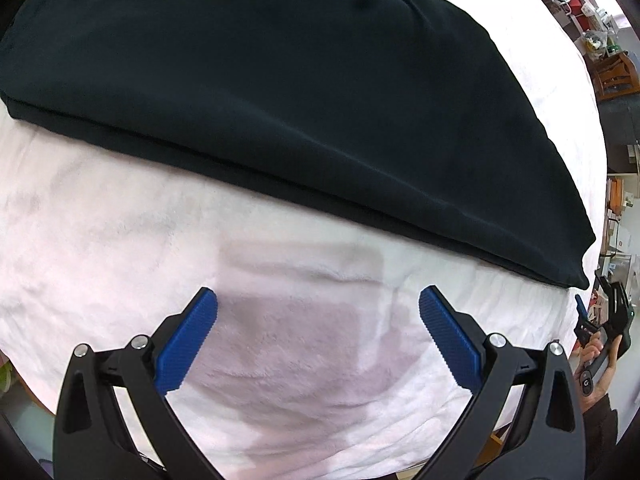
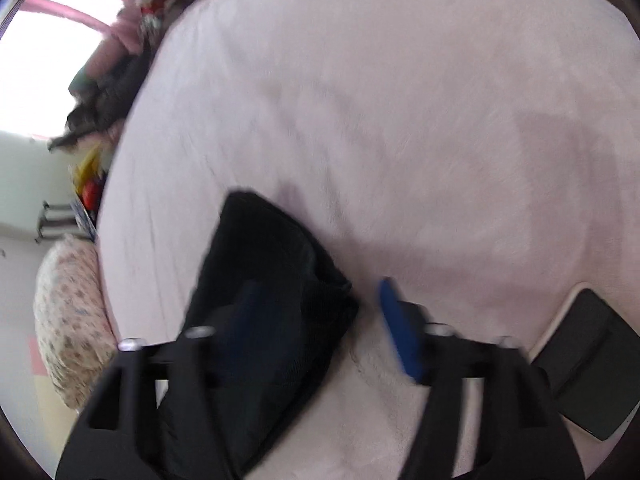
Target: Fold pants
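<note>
The black pants (image 1: pixel 280 92) lie folded in a long flat stack across the pale pink fleece blanket (image 1: pixel 120 240). My left gripper (image 1: pixel 319 292) hovers open above bare blanket just in front of the pants' near edge, with nothing between its blue pads (image 1: pixel 188 340). In the blurred right wrist view one end of the pants (image 2: pixel 272 280) lies under my right gripper (image 2: pixel 316 284). Its jaws stand apart: the left finger is over the cloth, the right blue pad (image 2: pixel 400 332) over the blanket, and neither presses. At the left wrist view's right edge, a hand (image 1: pixel 596 364) holds the right gripper (image 1: pixel 596 300).
A flat black device (image 2: pixel 588 364) lies on the blanket right of my right gripper. A floral pillow (image 2: pixel 68 320) and a pile of clothes (image 2: pixel 112 96) sit beyond the bed's left edge. A wooden chair (image 1: pixel 616 72) and shelves stand past the right edge.
</note>
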`<action>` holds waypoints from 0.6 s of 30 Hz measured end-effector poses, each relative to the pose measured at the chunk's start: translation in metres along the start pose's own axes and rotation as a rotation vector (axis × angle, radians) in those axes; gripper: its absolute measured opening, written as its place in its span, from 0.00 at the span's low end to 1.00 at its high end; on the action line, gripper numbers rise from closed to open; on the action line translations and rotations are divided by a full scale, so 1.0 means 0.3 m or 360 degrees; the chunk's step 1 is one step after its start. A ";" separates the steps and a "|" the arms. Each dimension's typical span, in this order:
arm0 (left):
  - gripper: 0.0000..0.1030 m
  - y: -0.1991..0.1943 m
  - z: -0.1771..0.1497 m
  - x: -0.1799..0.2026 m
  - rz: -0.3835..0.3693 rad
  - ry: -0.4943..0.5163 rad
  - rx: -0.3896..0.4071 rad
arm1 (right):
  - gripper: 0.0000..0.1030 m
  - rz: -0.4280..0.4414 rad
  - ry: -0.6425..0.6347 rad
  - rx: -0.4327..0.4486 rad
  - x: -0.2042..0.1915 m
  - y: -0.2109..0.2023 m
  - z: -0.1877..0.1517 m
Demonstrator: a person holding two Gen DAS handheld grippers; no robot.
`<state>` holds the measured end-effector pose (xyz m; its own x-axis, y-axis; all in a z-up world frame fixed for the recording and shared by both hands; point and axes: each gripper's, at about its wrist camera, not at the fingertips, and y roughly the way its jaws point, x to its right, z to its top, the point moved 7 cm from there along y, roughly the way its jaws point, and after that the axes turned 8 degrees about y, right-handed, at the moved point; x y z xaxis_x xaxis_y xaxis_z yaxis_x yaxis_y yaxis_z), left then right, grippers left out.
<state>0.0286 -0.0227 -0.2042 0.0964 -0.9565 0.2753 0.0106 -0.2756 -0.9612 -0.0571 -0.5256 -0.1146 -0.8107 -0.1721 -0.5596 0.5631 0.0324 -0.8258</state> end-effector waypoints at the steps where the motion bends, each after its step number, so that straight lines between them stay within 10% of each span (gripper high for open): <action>1: 0.98 0.020 0.017 0.013 -0.0002 -0.0013 -0.0003 | 0.66 0.0008 0.0035 -0.0027 0.014 0.009 0.003; 18: 0.98 0.026 0.012 0.004 -0.0044 -0.0061 -0.0042 | 0.57 0.0106 0.0080 -0.0130 0.012 0.108 -0.110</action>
<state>0.0324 -0.0256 -0.2114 0.1345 -0.9442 0.3006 -0.0125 -0.3050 -0.9523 -0.0469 -0.4926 -0.1457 -0.7800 -0.1172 -0.6147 0.6028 0.1228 -0.7883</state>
